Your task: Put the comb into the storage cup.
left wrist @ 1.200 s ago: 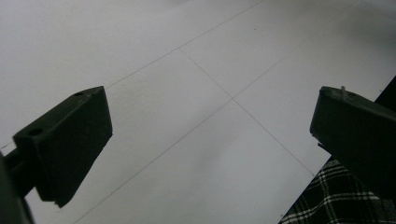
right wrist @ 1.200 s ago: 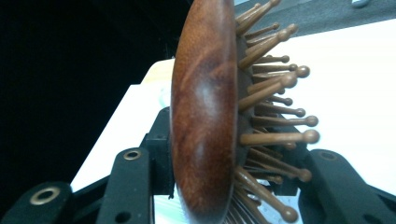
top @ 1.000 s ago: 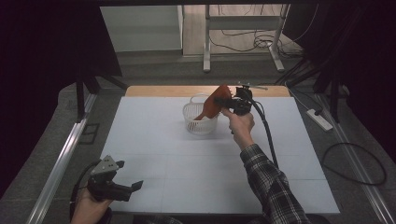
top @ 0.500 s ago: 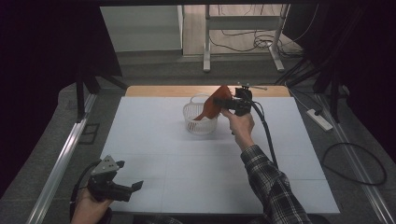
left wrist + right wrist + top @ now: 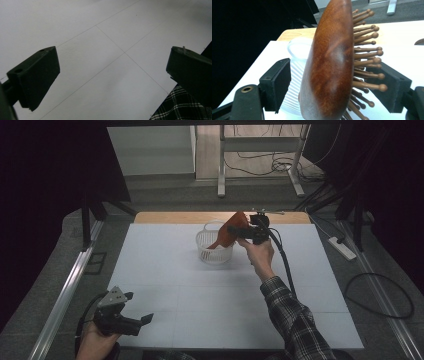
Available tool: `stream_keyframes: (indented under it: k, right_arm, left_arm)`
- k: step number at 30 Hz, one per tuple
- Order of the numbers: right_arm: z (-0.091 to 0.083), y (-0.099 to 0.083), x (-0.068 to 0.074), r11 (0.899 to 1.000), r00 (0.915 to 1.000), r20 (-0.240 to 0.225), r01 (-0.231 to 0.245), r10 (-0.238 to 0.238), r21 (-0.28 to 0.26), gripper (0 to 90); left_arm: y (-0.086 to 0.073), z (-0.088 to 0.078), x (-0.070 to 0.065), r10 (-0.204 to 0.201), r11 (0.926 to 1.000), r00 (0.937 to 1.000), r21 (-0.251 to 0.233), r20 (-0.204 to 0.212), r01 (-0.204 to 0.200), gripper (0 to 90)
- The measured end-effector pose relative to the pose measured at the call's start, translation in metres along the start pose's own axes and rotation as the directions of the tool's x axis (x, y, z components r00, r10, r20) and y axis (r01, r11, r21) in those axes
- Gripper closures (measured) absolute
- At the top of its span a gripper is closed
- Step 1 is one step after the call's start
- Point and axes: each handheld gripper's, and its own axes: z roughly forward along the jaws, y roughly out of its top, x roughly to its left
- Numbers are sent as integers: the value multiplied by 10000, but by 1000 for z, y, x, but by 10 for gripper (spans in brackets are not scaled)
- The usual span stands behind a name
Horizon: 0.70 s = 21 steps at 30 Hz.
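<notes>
A brown wooden hairbrush [image 5: 231, 233] stands tilted, its lower end down inside a white ribbed basket [image 5: 215, 252] at the table's far middle. My right gripper [image 5: 239, 233] is level at the brush head, and its jaws have just been opening. In the right gripper view the brush [image 5: 329, 62] stands between the pads of the right gripper [image 5: 334, 80]; a gap shows beside its smooth back, and the bristle tips reach the other pad. The basket [image 5: 295, 65] is behind it. My left gripper [image 5: 139, 307] hovers open near the front left edge, and in its own view the left gripper [image 5: 112, 67] holds nothing.
The white table top [image 5: 165, 280] has a wooden strip [image 5: 170, 217] along its far edge. A metal rail [image 5: 70, 285] runs down the left side. Cables and a power strip [image 5: 342, 247] lie on the floor to the right. A plaid sleeve [image 5: 295, 320] crosses the front right.
The brush head seems to sit slightly lower toward the basket than before. Both hands stay where they were.
</notes>
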Motion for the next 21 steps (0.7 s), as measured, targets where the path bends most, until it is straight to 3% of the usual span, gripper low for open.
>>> stream_keyframes:
  k: [7,16,20,21]
  right_arm:
    - [-2,1,0,9994,9996,88,279,-281,222,179]
    - [-6,2,2,9988,9993,-118,361,-357,333,104]
    - [-7,2,1,9965,9980,-56,633,-631,546,54]
    - [-7,2,2,9943,9960,99,878,-885,607,44]
  left_arm:
    - [0,0,0,58,10000,10000,31,-6,-58,0]
    - [0,0,0,77,10000,10000,29,20,-77,0]
    - [0,0,-1,88,10000,10000,32,23,-88,0]
    - [0,0,-1,86,10000,10000,31,21,-86,0]
